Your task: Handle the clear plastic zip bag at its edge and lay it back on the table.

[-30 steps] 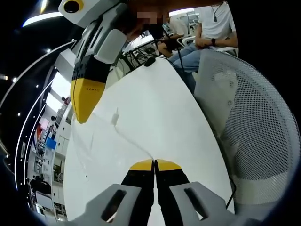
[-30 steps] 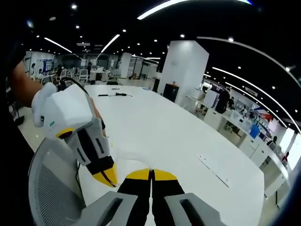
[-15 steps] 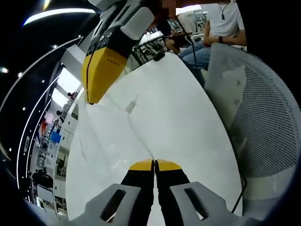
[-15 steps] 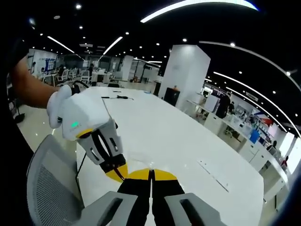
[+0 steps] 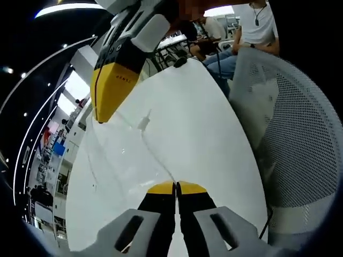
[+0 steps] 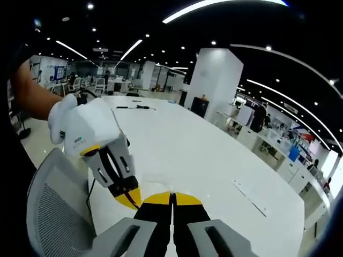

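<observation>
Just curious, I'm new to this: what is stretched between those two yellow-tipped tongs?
In the left gripper view, the clear zip bag spans from the left tongs to the right tongs, above the white table.

Zip bag point(image 5: 120, 160): clear thin plastic film, glossy, faintly creased, with small glints. Desk point(image 5: 203, 134): smooth white top, satin sheen with soft reflections. Left tongs point(image 5: 176, 187): matt yellow tips on black plastic, pale grey plastic body. Right tongs point(image 6: 172, 198): same finish. Chair back point(image 5: 300, 139): white perforated mesh, matt, fine holes. Glove point(image 6: 86, 126) on the hand: white cloth, matt.
</observation>
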Motion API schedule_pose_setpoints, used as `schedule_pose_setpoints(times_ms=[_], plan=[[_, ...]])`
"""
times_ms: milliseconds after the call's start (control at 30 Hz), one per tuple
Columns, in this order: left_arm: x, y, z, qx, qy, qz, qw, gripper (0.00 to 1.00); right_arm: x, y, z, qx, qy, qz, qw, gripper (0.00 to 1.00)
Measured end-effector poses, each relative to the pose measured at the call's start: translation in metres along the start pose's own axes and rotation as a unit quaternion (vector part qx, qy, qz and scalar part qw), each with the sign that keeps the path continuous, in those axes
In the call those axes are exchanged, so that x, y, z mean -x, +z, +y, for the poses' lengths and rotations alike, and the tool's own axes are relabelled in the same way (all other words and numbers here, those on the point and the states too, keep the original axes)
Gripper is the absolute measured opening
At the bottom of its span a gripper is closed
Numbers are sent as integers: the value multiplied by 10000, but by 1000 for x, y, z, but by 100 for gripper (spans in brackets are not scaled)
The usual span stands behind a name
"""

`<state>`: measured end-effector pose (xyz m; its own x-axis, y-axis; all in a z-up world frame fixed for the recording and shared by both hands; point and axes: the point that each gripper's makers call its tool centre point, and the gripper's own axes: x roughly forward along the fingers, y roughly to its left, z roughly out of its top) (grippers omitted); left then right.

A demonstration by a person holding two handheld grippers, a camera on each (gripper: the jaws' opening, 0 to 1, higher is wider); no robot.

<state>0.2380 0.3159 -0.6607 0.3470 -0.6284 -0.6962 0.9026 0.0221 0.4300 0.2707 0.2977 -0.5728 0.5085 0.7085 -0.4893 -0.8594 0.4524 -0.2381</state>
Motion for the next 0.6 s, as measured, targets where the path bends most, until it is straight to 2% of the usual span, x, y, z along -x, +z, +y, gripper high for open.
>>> schedule_pose_setpoints(times_ms=[367,600], plan=[[-2,-5,-11,113,-118,50,9999,0,-11,-20,5,-57,130,208,9997,0],[2,2,-14,217,-216,-96,9995,1,-16,-33,2,-124,118,363,9992,0]])
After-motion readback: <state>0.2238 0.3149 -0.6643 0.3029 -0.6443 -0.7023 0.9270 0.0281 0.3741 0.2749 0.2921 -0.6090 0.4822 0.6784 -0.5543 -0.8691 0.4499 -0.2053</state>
